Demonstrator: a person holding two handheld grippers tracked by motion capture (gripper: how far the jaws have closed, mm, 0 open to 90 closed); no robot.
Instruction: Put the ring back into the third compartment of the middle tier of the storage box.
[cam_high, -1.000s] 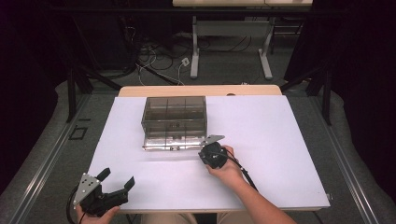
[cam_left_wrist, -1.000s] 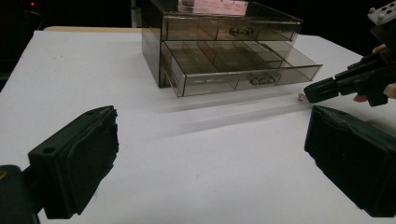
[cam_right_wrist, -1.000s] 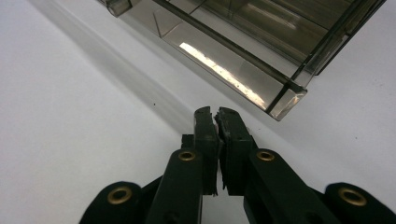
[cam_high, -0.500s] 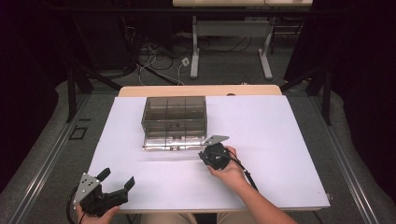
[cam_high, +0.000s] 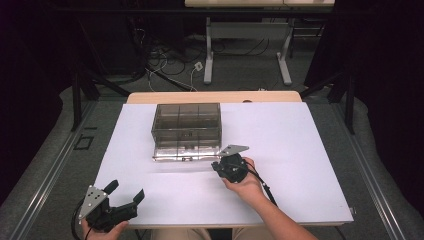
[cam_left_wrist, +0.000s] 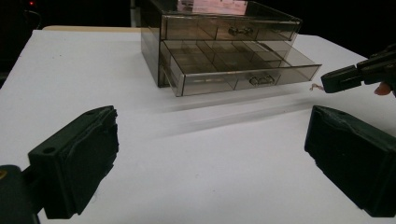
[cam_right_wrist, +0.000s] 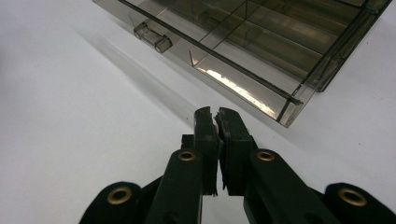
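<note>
My right gripper (cam_high: 218, 165), jaws together on nothing, sits just off the open lower drawer's (cam_left_wrist: 243, 65) near-right corner, its handle (cam_right_wrist: 152, 37) farther left; my left gripper (cam_high: 125, 200), jaws apart, waits well nearer.

From above I see a bright white rectangular table (cam_high: 300, 150) evenly lit from overhead, while the room around it sinks into near black. The smoky transparent plastic drawer box (cam_high: 186, 131) casts a soft streaked shadow toward me. In my right gripper view, glare glints on its drawer rim, and the closest black jaws are blurred.
</note>
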